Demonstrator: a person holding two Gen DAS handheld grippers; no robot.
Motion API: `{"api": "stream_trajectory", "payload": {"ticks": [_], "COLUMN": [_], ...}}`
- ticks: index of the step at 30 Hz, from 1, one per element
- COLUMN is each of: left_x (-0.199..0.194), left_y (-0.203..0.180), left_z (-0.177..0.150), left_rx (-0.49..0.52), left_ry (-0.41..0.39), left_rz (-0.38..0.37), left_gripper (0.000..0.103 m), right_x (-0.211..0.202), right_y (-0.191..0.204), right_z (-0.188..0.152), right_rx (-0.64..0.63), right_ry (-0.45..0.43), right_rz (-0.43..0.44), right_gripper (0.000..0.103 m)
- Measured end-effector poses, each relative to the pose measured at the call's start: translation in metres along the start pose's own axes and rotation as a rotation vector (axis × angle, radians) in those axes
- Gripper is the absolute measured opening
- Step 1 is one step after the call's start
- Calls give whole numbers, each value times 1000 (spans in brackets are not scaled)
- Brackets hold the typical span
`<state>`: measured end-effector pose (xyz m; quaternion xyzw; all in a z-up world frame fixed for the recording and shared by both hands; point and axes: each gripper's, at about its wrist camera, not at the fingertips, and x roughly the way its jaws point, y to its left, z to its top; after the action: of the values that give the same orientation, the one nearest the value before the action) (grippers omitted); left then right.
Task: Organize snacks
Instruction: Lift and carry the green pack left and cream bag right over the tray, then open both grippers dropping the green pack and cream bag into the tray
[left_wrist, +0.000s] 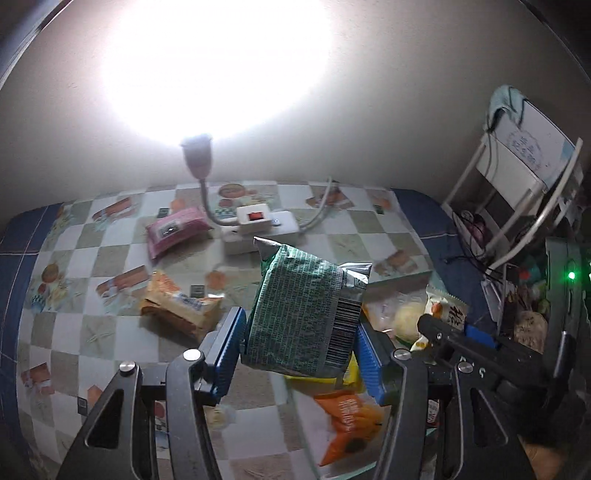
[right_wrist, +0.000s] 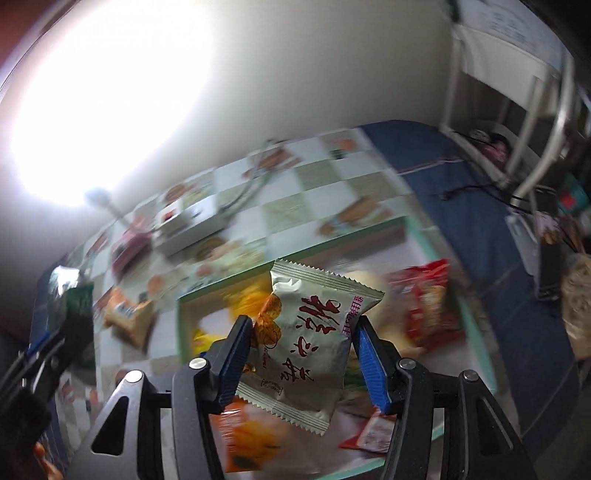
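My left gripper (left_wrist: 301, 332) is shut on a green snack bag (left_wrist: 303, 306) with a barcode, held above the table beside the green-rimmed tray (left_wrist: 399, 280). My right gripper (right_wrist: 303, 332) is shut on a silvery white packet (right_wrist: 310, 343) with red characters, held over the tray (right_wrist: 424, 240). That packet (left_wrist: 445, 314) and the right gripper's black finger also show at the right of the left wrist view. The tray holds an orange packet (left_wrist: 347, 417), a red packet (right_wrist: 428, 299) and yellow ones. A pink packet (left_wrist: 175, 229) and an orange-and-white packet (left_wrist: 177, 306) lie on the checked tablecloth.
A gooseneck lamp (left_wrist: 197, 155) on a white power strip (left_wrist: 258, 225) stands at the table's back, glaring brightly. A white wire rack (left_wrist: 517, 192) with clutter is at the right, past the blue cloth edge. Cables run behind the strip.
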<state>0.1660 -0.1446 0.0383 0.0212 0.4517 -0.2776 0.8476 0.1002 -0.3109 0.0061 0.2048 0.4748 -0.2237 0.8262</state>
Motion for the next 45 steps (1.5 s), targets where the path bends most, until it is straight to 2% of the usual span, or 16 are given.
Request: {"api": "stream_trajectory", "payload": {"ticks": [3,8,13,19,23,34,45], "left_x": [2,20,36,45,50,61,73], "left_y": [-19,-35,-50,-68,-75,-83,-89], "left_z": [-1,-11,-28,-48,-54,-62,-66], "left_rx": [12,18,18,23,44,88,106], "left_ry": [8,73,138,177,193,224,257], "left_rz": [-42,-37,-22,-22,-6,35,57], "left_gripper": [58,58,58,58,58,58,58], "right_x": [-6,-15,-17,-16,3,21,40], "right_y": [-31,-63,-80,-79,-75,-67,-70], "right_z": [9,14,16,15,2,-24,-29], "right_rx": [62,124,156,135,121,92,108], "right_ry": [-19,-32,-32,-25,47,134,193], "right_rz": [-13,-39,-29,-18,-12,-1,14], "right_gripper": [59,59,59,59,59,60,62]}}
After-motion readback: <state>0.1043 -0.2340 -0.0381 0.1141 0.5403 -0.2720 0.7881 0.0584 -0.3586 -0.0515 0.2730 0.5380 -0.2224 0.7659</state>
